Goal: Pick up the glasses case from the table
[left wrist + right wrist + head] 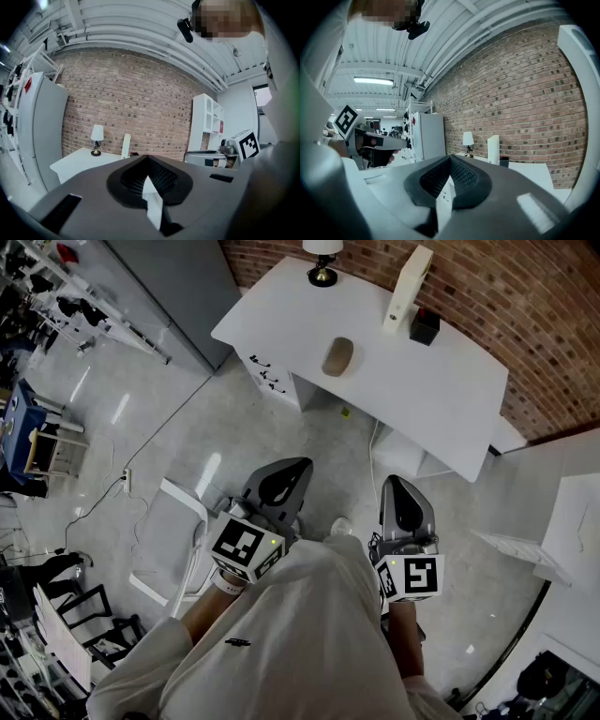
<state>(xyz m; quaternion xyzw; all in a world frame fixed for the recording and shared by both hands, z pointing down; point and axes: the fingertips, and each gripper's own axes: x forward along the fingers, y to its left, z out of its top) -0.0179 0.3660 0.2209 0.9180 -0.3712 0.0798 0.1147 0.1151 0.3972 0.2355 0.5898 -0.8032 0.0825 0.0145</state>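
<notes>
The glasses case [338, 356], a brown oval, lies on the white table [441, 399] far ahead of me in the head view. Both grippers are held close to my body over the floor, well short of the table. My left gripper [286, 471] points toward the table, its jaws together with nothing in them. My right gripper [398, 487] is beside it, also shut and empty. In the left gripper view the jaws [148, 159] meet at the tips; the right gripper view shows its jaws [450, 158] the same way. The case is hidden behind the jaws in both gripper views.
On the table stand a small lamp [322, 259], a tall white upright object [408, 289] and a black box [424, 326]. A brick wall [525, 296] backs it. A white frame [173, 540] lies on the floor at my left, and a white shelf unit [206, 129] stands to the right.
</notes>
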